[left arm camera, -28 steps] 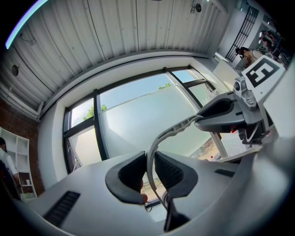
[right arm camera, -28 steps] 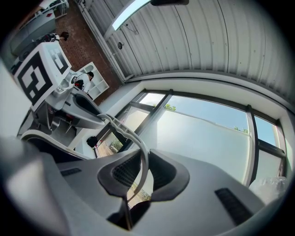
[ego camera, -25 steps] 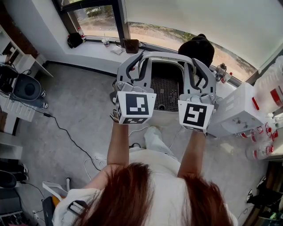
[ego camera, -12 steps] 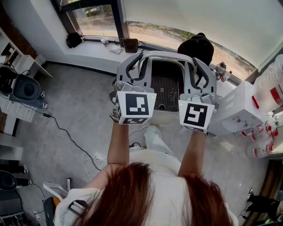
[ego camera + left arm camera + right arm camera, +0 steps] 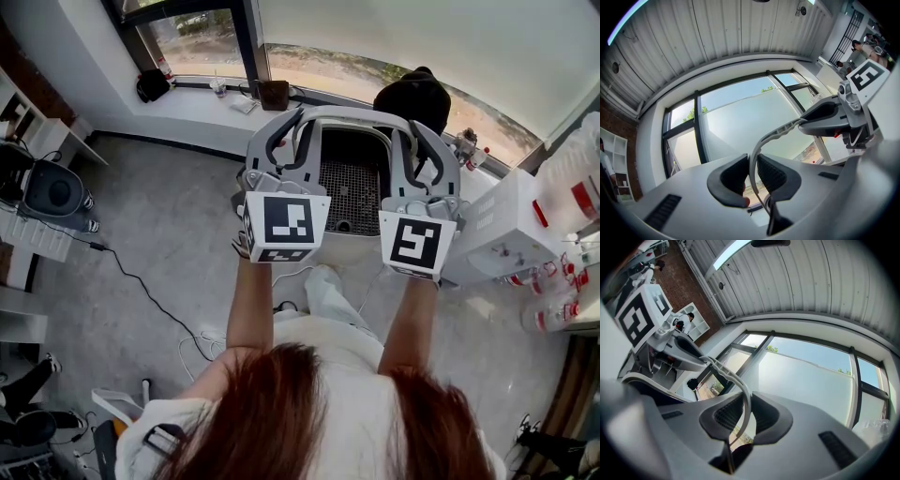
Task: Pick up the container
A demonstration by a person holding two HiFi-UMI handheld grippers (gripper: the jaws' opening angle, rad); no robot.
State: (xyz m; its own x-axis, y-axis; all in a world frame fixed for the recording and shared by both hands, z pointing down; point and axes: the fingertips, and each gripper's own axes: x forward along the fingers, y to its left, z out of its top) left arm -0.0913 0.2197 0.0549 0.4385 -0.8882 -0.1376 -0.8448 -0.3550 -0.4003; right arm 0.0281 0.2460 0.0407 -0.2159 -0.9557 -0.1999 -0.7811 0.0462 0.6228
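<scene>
Over a grey floor (image 5: 169, 234) by wide windows (image 5: 202, 37), the left gripper (image 5: 750, 174) and right gripper (image 5: 743, 414) each clamp the thin rim of a pale grey mesh-bottomed plastic container (image 5: 347, 114). It looks light and stiff, slightly springy, so opposite rim edges suit

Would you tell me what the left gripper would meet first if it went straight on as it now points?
The left gripper grips the container by its rim; beyond it, probably the window, depth unclear.
</scene>
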